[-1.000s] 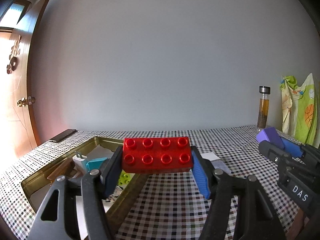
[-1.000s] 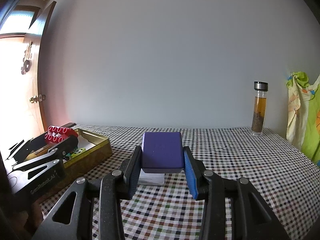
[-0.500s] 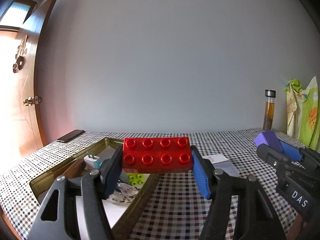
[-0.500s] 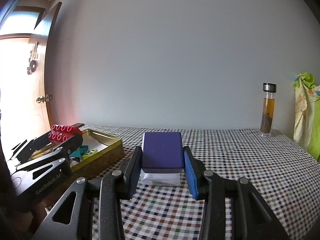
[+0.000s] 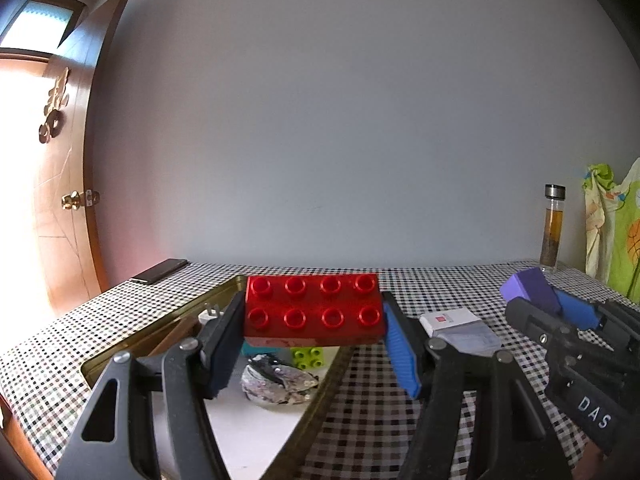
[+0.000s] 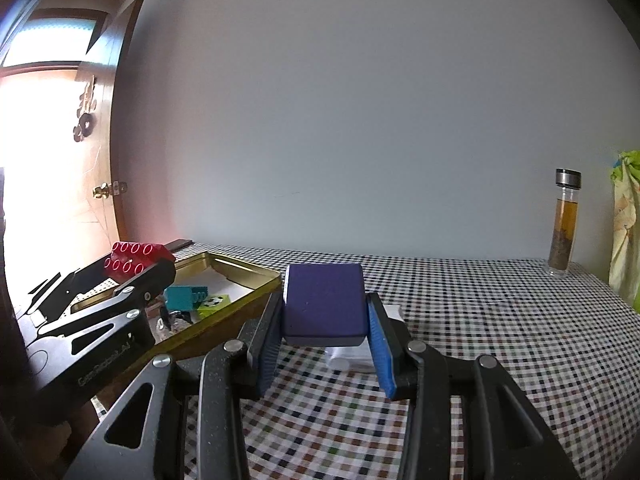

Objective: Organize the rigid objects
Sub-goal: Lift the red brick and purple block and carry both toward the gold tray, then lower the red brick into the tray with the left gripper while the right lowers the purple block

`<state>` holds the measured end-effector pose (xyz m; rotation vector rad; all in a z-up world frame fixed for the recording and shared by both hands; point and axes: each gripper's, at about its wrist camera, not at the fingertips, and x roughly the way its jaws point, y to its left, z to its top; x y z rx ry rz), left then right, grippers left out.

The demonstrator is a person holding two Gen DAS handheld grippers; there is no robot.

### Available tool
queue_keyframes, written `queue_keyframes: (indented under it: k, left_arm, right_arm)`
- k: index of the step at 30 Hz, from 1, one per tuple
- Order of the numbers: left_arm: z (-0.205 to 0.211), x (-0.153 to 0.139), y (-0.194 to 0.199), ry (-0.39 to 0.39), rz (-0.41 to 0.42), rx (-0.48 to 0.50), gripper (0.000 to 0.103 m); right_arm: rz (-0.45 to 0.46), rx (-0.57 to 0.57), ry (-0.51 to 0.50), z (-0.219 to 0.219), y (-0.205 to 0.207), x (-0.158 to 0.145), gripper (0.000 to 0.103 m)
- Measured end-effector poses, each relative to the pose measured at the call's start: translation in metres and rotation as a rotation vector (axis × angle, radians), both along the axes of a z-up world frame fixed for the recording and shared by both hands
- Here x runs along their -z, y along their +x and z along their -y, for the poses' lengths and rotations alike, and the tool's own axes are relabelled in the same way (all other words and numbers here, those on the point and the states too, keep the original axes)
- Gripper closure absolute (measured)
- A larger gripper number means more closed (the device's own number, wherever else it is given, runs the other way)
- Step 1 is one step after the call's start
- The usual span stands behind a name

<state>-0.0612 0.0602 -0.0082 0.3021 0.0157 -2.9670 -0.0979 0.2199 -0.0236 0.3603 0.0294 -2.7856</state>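
The left gripper [image 5: 314,332], clamped across the red brick's [image 5: 312,306] long axis, seems already above the gold tin [image 5: 160,330]; the right gripper [image 6: 326,344], clamping the purple block [image 6: 324,300], hangs beside it.

A glass bottle [image 6: 565,222] with a metal cap and amber liquid stands upright near the far right edge of the worktop [image 6: 500,320], which wears a checked cloth. A dark phone [image 5: 159,271] lies flat at the far left corner. A green printed cloth [image 5: 612,228] hangs beyond the right edge. A wooden door [image 5: 60,184] stands beyond the left edge.
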Motion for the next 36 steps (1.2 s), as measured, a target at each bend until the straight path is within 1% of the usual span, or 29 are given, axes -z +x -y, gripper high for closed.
queue_keyframes:
  k: [18,36]
  left_arm:
    - [0.02,0.001,0.004,0.008,0.01,-0.043,0.039]
    - [0.045,0.002,0.009,0.002,0.014,-0.085,0.039]
  right_arm:
    - [0.006,-0.078,0.024,0.037,-0.004,-0.001,0.06]
    - [0.029,-0.154,0.048,0.061,-0.008,0.0,0.06]
